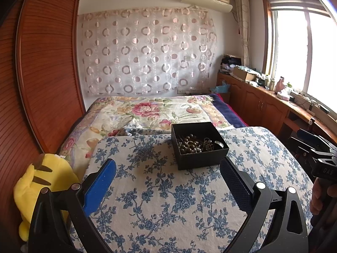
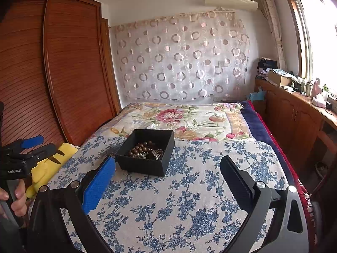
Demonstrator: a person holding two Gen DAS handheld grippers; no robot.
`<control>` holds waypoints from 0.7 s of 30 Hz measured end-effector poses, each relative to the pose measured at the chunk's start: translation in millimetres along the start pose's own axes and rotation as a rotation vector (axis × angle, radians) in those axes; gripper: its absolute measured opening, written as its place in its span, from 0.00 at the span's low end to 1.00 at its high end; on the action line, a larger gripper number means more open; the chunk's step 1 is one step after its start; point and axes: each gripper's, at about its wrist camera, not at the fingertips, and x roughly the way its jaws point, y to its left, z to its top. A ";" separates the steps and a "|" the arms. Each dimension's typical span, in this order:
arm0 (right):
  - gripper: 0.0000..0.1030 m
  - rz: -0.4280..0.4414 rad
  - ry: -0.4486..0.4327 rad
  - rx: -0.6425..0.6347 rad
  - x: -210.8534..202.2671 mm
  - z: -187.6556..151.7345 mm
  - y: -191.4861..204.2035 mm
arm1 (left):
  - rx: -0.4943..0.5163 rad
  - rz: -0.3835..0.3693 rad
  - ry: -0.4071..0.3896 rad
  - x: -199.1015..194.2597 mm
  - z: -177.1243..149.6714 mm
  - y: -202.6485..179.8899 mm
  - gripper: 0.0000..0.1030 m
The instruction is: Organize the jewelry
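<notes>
Both of your grippers sit lowest in their frames, jaws spread wide with nothing between them: the left gripper (image 1: 167, 186) over the lower centre of the left wrist view, the right gripper (image 2: 167, 186) likewise in the right wrist view. Each hangs above the blue-flowered cloth (image 1: 160, 206), clear of it.

Just past the fingertips, in the middle of the frame, stands the black box (image 1: 199, 145), open-topped, resting on that cloth. Inside it lies the jewelry: a strand of dark brown beads (image 1: 188, 144) heaped toward the left of the box, and beside it, toward the right wall, some silvery metal pieces (image 1: 212, 144) tangled together. You cannot tell from here how many pieces there are or whether they are knotted. No jewelry shows on the cloth outside the box.

So the pieces already lie gathered in the box. That fits a job with everything put away, and equally one where the heap waits to be sorted; the pictures do not settle which. Any reach into the box would call for a steep, careful approach, since the walls are tall and the beads would likely roll.

At the lower left edge lies a yellow plush toy (image 1: 45, 187). Farther up, the floral bedspread (image 1: 151, 110) stretches back toward the circle-patterned curtain (image 1: 145, 50).
</notes>
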 end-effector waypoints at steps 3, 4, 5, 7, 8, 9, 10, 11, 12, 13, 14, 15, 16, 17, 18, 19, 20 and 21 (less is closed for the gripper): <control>0.97 0.000 0.000 0.002 -1.7 -1.9 0.3 | 0.001 0.001 -0.002 -0.1 -0.4 -0.6 0.92; 0.97 0.000 0.000 0.001 -1.9 -2.0 0.4 | 0.000 0.000 -0.001 0.0 -0.1 -0.1 0.92; 0.97 -0.001 0.000 0.000 -1.4 -1.6 0.3 | 0.000 0.000 -0.001 0.0 -0.1 0.0 0.92; 0.97 -0.001 -0.001 0.001 -1.3 -1.4 0.0 | 0.001 0.000 -0.001 0.1 -0.6 -0.7 0.92; 0.97 0.000 -0.001 0.002 -0.7 -1.0 0.1 | 0.002 0.002 -0.001 0.1 -0.9 -1.2 0.92; 0.97 0.000 -0.001 0.002 -1.6 -2.2 0.2 | 0.004 0.004 -0.002 -0.1 -0.9 -1.1 0.92; 0.97 0.000 0.000 0.001 -0.9 -1.4 0.1 | 0.004 0.004 -0.002 -0.3 -0.8 -0.2 0.92; 0.97 0.000 0.001 0.000 -1.3 -1.8 0.2 | 0.004 0.005 -0.002 -0.3 -1.5 -0.8 0.92; 0.97 0.000 0.001 0.001 -1.7 -2.2 0.1 | 0.003 0.004 -0.002 -0.4 -1.6 -0.2 0.92; 0.97 0.000 0.000 0.001 -1.1 -1.4 0.0 | 0.002 0.004 -0.001 -0.5 -1.9 -0.6 0.92; 0.97 0.000 0.000 0.002 -1.5 -1.8 0.0 | 0.002 0.005 -0.002 -0.6 -1.9 -0.7 0.92; 0.97 0.000 0.001 0.001 -1.7 -2.1 0.2 | 0.003 0.004 -0.002 -0.6 -1.5 -0.2 0.92; 0.97 0.000 0.000 0.001 -1.2 -1.6 0.0 | 0.002 0.004 -0.002 -0.6 -1.7 -0.5 0.92; 0.97 0.000 0.000 0.002 -1.5 -1.8 -0.1 | 0.003 0.005 -0.003 -0.5 -1.4 0.1 0.92; 0.97 -0.001 0.000 0.003 -1.8 -2.1 -0.3 | 0.002 0.005 -0.003 -0.7 -2.0 -0.3 0.92; 0.97 0.001 0.000 0.003 -1.1 -1.4 -0.4 | 0.002 0.006 -0.003 -0.8 -2.5 -0.8 0.92; 0.97 0.001 0.001 0.004 -1.3 -1.9 -0.3 | 0.002 0.005 -0.003 -0.9 -2.7 -0.8 0.92; 0.97 -0.001 0.001 0.003 -1.8 -2.2 -0.1 | 0.002 0.004 -0.003 -0.9 -2.7 -0.7 0.92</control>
